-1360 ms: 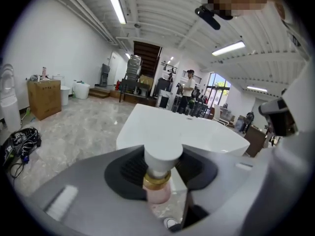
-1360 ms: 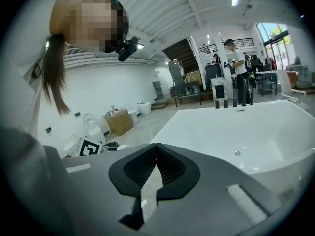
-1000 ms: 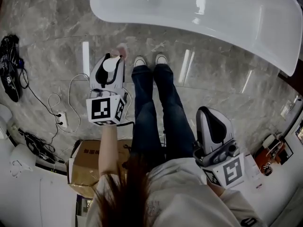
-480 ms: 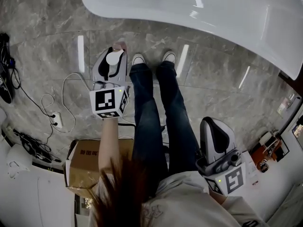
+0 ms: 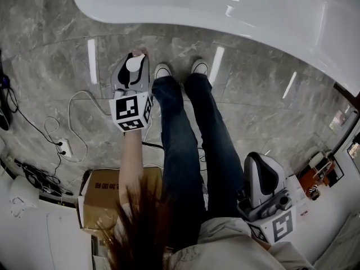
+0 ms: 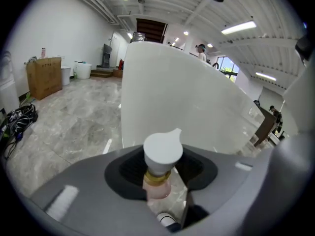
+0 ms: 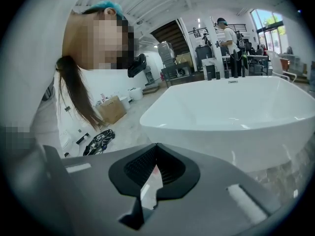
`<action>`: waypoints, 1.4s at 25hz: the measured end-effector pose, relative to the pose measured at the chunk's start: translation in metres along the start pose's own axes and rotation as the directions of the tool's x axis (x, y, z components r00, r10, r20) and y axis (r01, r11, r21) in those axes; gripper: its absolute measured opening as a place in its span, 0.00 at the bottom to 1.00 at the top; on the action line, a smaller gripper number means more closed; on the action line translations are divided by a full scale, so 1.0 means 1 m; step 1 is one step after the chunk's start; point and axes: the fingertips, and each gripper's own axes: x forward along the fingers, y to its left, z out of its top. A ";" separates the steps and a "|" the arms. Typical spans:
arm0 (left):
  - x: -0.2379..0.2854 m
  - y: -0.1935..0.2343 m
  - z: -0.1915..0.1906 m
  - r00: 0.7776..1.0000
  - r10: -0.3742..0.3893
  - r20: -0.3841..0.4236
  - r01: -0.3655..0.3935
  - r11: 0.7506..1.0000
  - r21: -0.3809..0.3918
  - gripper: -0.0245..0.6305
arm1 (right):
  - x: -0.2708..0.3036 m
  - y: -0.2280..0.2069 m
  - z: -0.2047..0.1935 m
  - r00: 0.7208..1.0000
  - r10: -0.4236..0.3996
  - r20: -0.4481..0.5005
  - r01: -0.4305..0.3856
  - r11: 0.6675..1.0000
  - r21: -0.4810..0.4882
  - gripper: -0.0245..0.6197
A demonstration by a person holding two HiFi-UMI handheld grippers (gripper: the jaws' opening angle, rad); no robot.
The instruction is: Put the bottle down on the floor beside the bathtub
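In the left gripper view a pink bottle [image 6: 158, 186] with a white cap and gold collar stands upright between the jaws of my left gripper [image 6: 160, 173], which is shut on it. From the head view the same gripper [image 5: 134, 67] hangs low over the marble floor [image 5: 50, 66], just left of the person's shoes, with the bottle's cap [image 5: 135, 63] showing between the fingers. The white bathtub [image 5: 236, 10] lies right beyond it, its wall [image 6: 172, 92] filling the left gripper view. My right gripper [image 5: 262, 174] sits back by the person's right hip, jaws shut and empty [image 7: 156, 149].
The person's legs and white shoes [image 5: 163, 71] stand beside the left gripper. A cardboard box [image 5: 104, 191] lies behind, with a power strip [image 5: 63, 146] and cables on the floor at left. Small items [image 5: 318, 176] sit at the right edge.
The left gripper has sunk toward the floor with the bottle still in it. The right gripper has also dropped lower, near the hip.
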 end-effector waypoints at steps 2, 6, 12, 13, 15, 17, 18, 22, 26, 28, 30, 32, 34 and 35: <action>0.013 0.003 -0.012 1.000 0.011 -0.010 -0.011 1.000 -0.007 0.35 | 0.006 -0.005 -0.005 1.000 0.008 -0.007 -0.008 1.000 -0.001 0.04; 0.037 0.007 -0.033 0.999 0.028 -0.023 -0.028 0.999 -0.020 0.35 | 0.017 -0.019 -0.014 1.000 0.009 -0.017 -0.010 1.000 -0.010 0.04; 0.077 0.017 -0.067 0.997 0.061 -0.056 -0.063 0.997 -0.035 0.35 | 0.034 -0.043 -0.024 1.000 -0.014 -0.025 0.014 1.000 -0.021 0.04; 0.084 0.019 -0.072 0.996 0.065 -0.063 -0.067 0.997 -0.035 0.35 | 0.038 -0.047 -0.025 1.000 -0.016 -0.024 0.016 1.000 -0.022 0.04; 0.098 0.020 -0.081 0.994 0.071 -0.077 -0.073 0.997 -0.030 0.35 | 0.045 -0.054 -0.027 1.000 -0.020 -0.021 0.019 1.000 -0.023 0.04; 0.109 0.021 -0.088 0.993 0.074 -0.090 -0.077 0.997 -0.024 0.35 | 0.049 -0.059 -0.030 0.999 -0.020 -0.026 0.019 1.000 -0.020 0.04; 0.113 0.020 -0.091 0.993 0.074 -0.096 -0.076 0.997 -0.021 0.35 | 0.051 -0.061 -0.031 0.999 -0.018 -0.030 0.017 1.000 -0.017 0.04; 0.124 0.019 -0.100 0.991 0.067 -0.114 -0.066 0.998 0.005 0.35 | 0.053 -0.068 -0.038 0.998 -0.007 -0.055 0.006 1.000 -0.020 0.04; 0.134 0.017 -0.115 0.986 0.067 -0.154 -0.061 0.997 0.041 0.35 | 0.055 -0.077 -0.034 0.999 -0.018 -0.039 0.017 1.000 -0.019 0.04; 0.140 0.017 -0.122 0.982 0.069 -0.174 -0.062 0.997 0.046 0.35 | 0.057 -0.082 -0.033 0.999 -0.030 -0.037 0.029 0.999 -0.014 0.04; 0.144 0.017 -0.126 0.980 0.074 -0.186 -0.066 0.997 0.047 0.35 | 0.056 -0.085 -0.036 0.998 -0.036 -0.044 0.035 0.999 -0.014 0.04; 0.146 0.016 -0.129 0.978 0.078 -0.192 -0.070 0.996 0.048 0.35 | 0.054 -0.087 -0.039 0.998 -0.040 -0.047 0.039 0.999 -0.008 0.04; 0.147 0.016 -0.132 0.978 0.080 -0.193 -0.072 0.996 0.049 0.35 | 0.053 -0.087 -0.041 0.998 -0.045 -0.044 0.045 0.999 -0.003 0.04; 0.147 0.015 -0.132 0.978 0.081 -0.192 -0.074 0.996 0.048 0.35 | 0.052 -0.087 -0.042 0.998 -0.046 -0.046 0.046 0.999 -0.001 0.04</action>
